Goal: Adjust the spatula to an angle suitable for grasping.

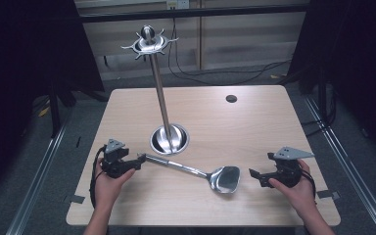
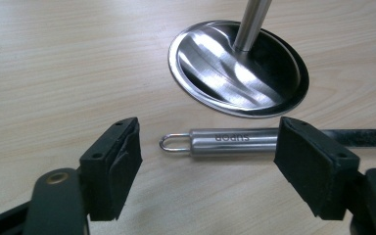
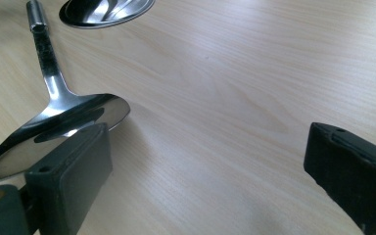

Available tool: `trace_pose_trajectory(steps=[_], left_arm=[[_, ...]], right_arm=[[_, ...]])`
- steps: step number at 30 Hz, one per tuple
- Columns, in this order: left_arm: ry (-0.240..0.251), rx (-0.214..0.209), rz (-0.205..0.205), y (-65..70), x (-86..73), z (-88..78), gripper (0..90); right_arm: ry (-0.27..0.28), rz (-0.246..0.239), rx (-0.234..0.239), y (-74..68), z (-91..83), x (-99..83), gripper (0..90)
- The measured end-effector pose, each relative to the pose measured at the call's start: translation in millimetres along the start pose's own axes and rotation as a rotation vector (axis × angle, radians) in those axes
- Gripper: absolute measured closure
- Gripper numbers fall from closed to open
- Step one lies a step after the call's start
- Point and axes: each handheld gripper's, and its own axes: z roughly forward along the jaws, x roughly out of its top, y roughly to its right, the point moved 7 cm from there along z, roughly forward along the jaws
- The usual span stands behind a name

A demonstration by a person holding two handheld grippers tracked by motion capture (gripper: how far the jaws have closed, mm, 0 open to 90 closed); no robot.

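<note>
Left gripper view: left gripper (image 2: 208, 161) released, shiny steel ladle (image 1: 223, 178) handle between jaws, untouched | right gripper (image 3: 210, 171) released, ladle bowl beside one jaw | wooden table (image 1: 254, 132)

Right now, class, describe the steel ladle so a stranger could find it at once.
Start at the tall utensil stand on the wooden table. Just in front of its round base lies the ladle, flat, between the two tongs. It is the one loose utensil, with a wire hanging loop at its handle end.

Silver ladle (image 1: 196, 171), pale woodgrain table (image 1: 254, 127)
</note>
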Motion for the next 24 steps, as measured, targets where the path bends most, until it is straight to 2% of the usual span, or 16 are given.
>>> trace_pose_trajectory(steps=[4, 7, 8, 9, 11, 12, 13, 14, 15, 16, 17, 19, 21, 22, 24], left_arm=[[-0.010, 0.002, 0.003, -2.5, 0.3, 2.3, 33.3], [-0.020, 0.012, 0.011, -5.5, -0.5, 3.0, 45.3], [-0.026, 0.018, 0.015, -8.6, -1.0, 3.1, 52.2], [-0.027, 0.017, 0.002, -9.6, -0.9, 3.4, 52.2], [-0.044, 0.043, 0.007, -16.1, -1.8, 3.9, 69.2], [-0.044, 0.043, 0.007, -16.1, -1.8, 3.9, 75.2], [-0.062, 0.042, 0.014, -18.5, -3.2, 4.1, 78.8], [-0.061, 0.048, 0.009, -20.4, -3.4, 4.8, 78.8], [-0.065, 0.054, 0.012, -22.5, -3.7, 4.9, 86.4], [-0.059, 0.048, -0.003, -22.5, -3.6, 6.3, 86.4], [-0.052, 0.041, -0.013, -22.5, -3.4, 7.5, 90.0], [-0.058, 0.048, -0.004, -22.1, -2.9, 10.2, 90.0], [-0.050, 0.038, 0.001, -18.5, -1.7, 14.9, 90.0], [-0.062, 0.035, 0.015, -16.7, -2.1, 17.7, 90.0], [-0.064, 0.028, 0.015, -14.4, -2.0, 22.0, 90.0]], right_arm=[[-0.005, 0.008, -0.005, 2.8, -2.8, -2.2, 3.5], [0.001, 0.012, -0.009, 3.8, -4.8, -1.6, 3.5], [0.003, 0.014, -0.012, 3.8, -4.8, -1.8, 3.5], [0.003, 0.014, -0.012, 3.8, -4.8, -1.8, 3.5], [0.001, 0.018, -0.009, 4.5, -5.0, -3.3, 3.5], [0.001, 0.018, -0.009, 4.5, -5.0, -3.3, 3.5], [0.004, 0.021, -0.013, 4.4, -6.4, -3.4, 3.5], [0.004, 0.021, -0.013, 4.4, -6.4, -3.4, 3.5], [0.003, 0.017, -0.014, 4.4, -8.3, -4.2, 3.5], [0.003, 0.017, -0.014, 4.4, -8.3, -4.2, 3.5], [0.005, 0.016, -0.017, 4.9, -9.5, -4.9, 3.5], [0.003, 0.024, -0.015, 4.9, -9.8, -5.6, 3.5], [0.000, 0.025, -0.017, 5.3, -10.0, -6.7, 3.5], [-0.005, 0.025, -0.017, 5.2, -10.6, -7.4, 3.5], [0.000, 0.023, -0.020, 5.2, -12.1, -7.5, 3.5]])
